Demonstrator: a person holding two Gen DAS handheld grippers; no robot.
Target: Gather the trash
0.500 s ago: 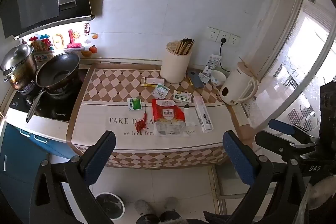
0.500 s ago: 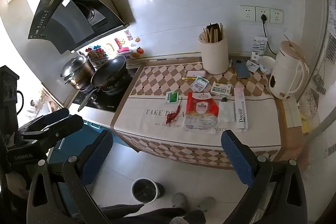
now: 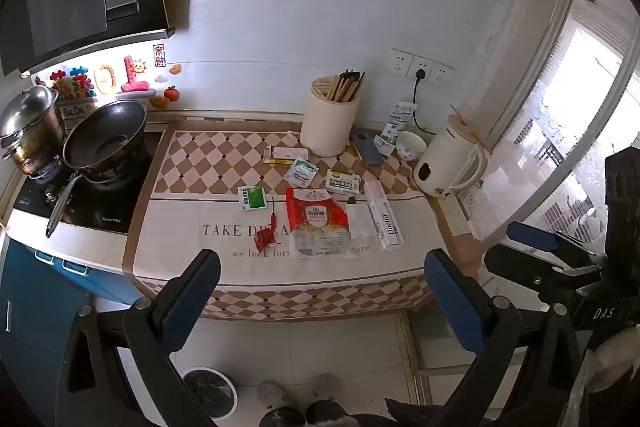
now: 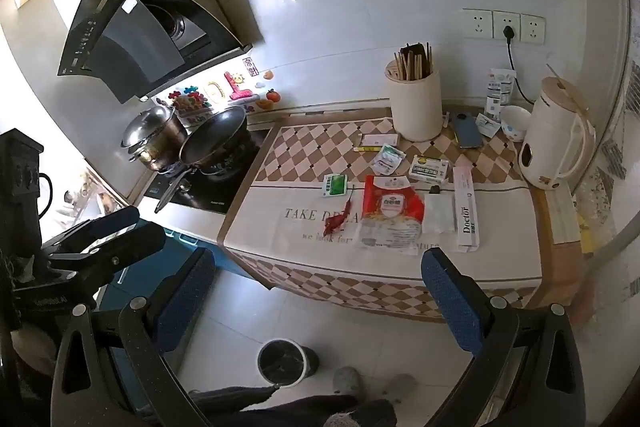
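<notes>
Trash lies on the counter cloth (image 3: 200, 255): a red and clear food bag (image 3: 318, 223) (image 4: 390, 213), a crumpled red wrapper (image 3: 265, 237) (image 4: 335, 221), a green sachet (image 3: 252, 197) (image 4: 335, 185), a white sachet (image 3: 303, 171), a small box (image 3: 342, 183) and a long white "Doctor" box (image 3: 384, 217) (image 4: 466, 213). A round bin (image 3: 210, 391) (image 4: 284, 359) stands on the floor below. My left gripper (image 3: 324, 303) and right gripper (image 4: 320, 301) are both open and empty, held back from the counter's front edge.
A wok (image 3: 104, 137) and a steel pot (image 3: 30, 129) sit on the hob at the left. A chopstick holder (image 3: 330, 123), a phone (image 3: 368, 151), a bowl (image 3: 410, 145) and a white kettle (image 3: 450, 163) stand at the back right. A window is on the right.
</notes>
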